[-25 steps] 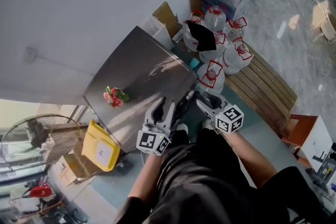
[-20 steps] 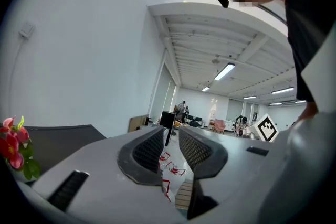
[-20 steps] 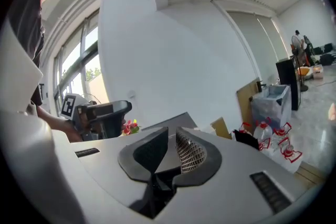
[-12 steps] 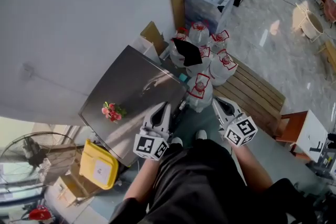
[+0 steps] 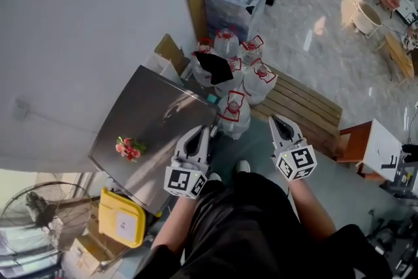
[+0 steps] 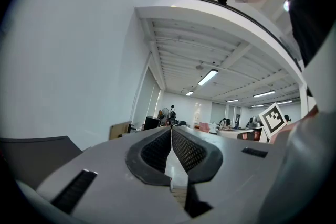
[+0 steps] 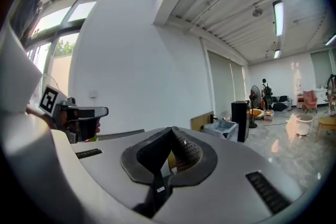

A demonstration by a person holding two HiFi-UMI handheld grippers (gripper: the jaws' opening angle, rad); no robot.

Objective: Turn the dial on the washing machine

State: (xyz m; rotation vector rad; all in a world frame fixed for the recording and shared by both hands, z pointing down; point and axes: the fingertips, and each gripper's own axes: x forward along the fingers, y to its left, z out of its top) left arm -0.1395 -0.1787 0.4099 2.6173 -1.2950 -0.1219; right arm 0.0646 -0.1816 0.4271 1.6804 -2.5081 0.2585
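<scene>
Shows left gripper (image 5: 203,134) and right gripper (image 5: 277,122) newly pressed shut, empty, raised clear of washing machine (image 5: 151,119) front; suggests dial released.

Your L gripper (image 5: 202,132) & R gripper (image 5: 275,121) are light-grey plastic shells w/ tapering jaws, each w/ a white cube (image 5: 186,181) at the back carrying black square markers. Close up, the pads (image 6: 186,150) are dark grey w/ a dimpled mesh texture inside a dark rim, & black slots (image 6: 73,191) sit in the shell either side. You're in black clothes (image 5: 241,232).
</scene>
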